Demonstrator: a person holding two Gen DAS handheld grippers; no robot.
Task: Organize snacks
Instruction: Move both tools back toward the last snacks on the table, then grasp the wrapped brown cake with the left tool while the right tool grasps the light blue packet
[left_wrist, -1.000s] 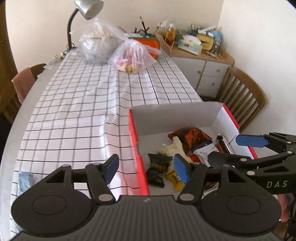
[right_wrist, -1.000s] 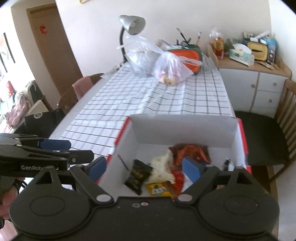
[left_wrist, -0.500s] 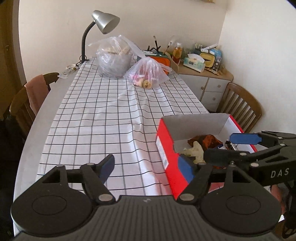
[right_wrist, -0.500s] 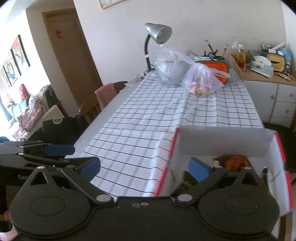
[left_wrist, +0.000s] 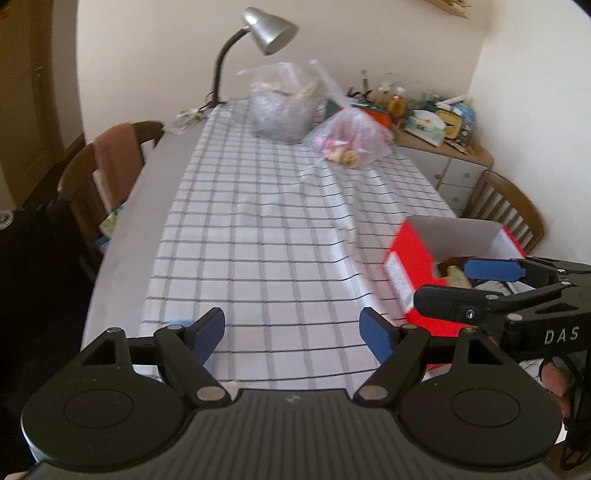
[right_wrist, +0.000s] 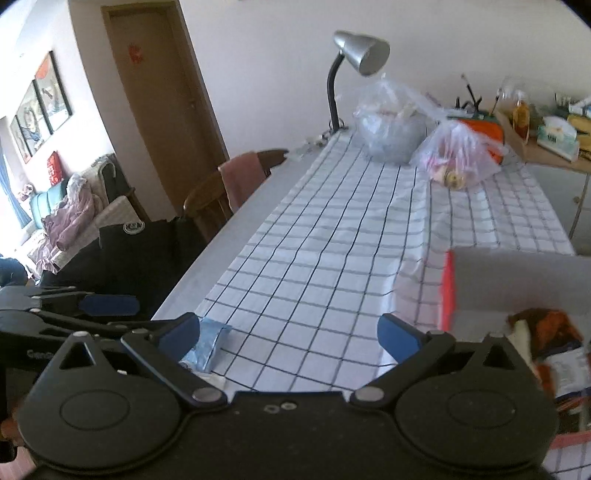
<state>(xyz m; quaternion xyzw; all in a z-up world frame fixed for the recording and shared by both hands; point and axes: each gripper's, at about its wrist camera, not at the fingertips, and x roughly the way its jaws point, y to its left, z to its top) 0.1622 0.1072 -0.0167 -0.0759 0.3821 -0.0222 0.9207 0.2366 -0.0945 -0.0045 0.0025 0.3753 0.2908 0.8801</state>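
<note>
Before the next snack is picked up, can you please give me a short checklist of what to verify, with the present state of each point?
1. Left gripper empty, jaws apart: ok.
2. Right gripper empty, jaws apart: ok.
3. Red box open at the top, ready to receive snacks: ok.
4. A snack is left outside the box: ok, a blue packet lies on the checked cloth near its edge, beside the right gripper's left finger.
5. Packet sits between the right gripper's jaws: not ok, it lies off to their left side.
6. Whether the box has room for more: cannot tell, its inside is mostly hidden.
</note>
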